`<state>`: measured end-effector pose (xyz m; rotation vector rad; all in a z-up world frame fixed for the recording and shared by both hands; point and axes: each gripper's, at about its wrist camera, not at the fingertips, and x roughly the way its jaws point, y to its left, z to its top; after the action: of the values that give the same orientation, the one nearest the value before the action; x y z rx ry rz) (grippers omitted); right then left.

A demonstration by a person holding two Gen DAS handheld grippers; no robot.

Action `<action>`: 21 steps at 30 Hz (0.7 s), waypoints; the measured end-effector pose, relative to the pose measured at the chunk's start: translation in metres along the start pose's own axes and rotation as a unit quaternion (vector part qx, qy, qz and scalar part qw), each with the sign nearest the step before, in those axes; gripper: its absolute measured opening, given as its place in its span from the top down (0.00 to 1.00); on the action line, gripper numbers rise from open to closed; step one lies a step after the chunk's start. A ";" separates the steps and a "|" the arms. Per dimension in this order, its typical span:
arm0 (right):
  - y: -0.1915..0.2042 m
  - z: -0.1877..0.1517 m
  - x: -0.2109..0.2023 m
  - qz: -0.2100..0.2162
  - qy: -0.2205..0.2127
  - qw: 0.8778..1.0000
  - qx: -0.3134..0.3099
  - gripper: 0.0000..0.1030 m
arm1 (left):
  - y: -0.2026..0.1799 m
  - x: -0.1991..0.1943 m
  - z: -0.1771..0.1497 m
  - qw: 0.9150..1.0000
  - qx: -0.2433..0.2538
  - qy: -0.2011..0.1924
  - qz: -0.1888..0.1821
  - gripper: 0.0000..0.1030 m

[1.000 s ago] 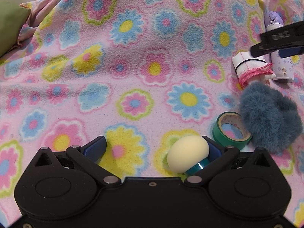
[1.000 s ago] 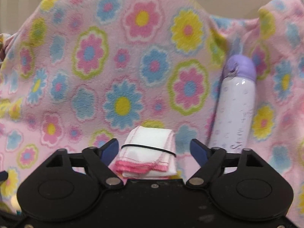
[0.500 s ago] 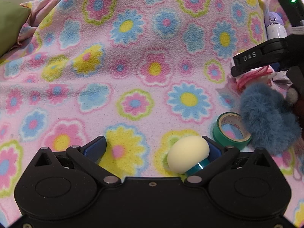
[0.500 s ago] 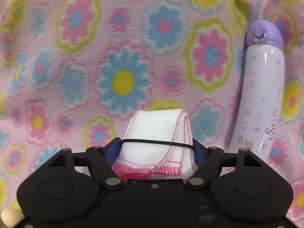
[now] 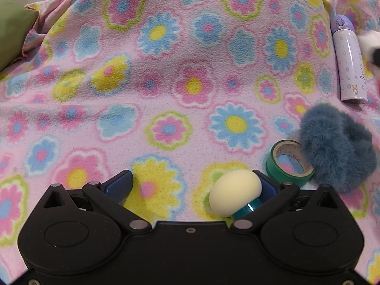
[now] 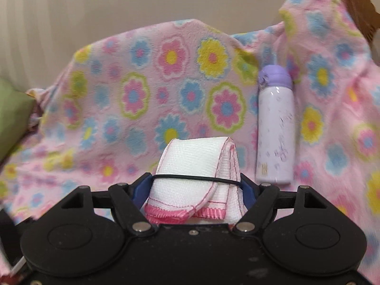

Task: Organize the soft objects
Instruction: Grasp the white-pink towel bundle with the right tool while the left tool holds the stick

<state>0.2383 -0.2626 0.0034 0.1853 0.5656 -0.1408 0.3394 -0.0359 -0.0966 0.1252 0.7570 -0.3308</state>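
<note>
Right tongs (image 6: 193, 187) clamp folded cloth (image 6: 194, 166) between pads.

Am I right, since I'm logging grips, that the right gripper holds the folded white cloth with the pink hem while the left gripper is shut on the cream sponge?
Not quite. The left gripper is open: the left wrist view shows the cream sponge leaning against one finger only. The right gripper does hold the folded white cloth.
</note>
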 end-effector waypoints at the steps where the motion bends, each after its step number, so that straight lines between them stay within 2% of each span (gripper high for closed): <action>1: 0.000 -0.008 -0.008 0.003 0.002 1.000 0.003 0.27 | 0.000 0.000 0.000 1.000 0.000 0.000 0.000 0.02; 8: 0.003 -0.065 -0.052 0.014 0.040 0.999 0.030 0.27 | -0.001 -0.002 -0.002 1.000 0.007 -0.001 0.002 0.03; 14: 0.007 -0.098 -0.070 0.020 0.074 0.996 0.039 0.27 | -0.002 -0.019 -0.010 1.000 0.014 -0.001 -0.026 0.06; 18: 0.005 -0.108 -0.075 0.026 0.085 0.995 0.049 0.27 | -0.012 -0.030 -0.013 0.999 0.034 -0.001 -0.040 0.15; 21: 0.003 -0.111 -0.077 0.027 0.092 0.994 0.054 0.27 | -0.013 -0.033 -0.009 0.998 0.025 0.008 -0.056 0.29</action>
<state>0.1168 -0.2302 -0.0464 0.3199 0.7368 -0.1029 0.3070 -0.0380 -0.0803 0.1324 0.7734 -0.4546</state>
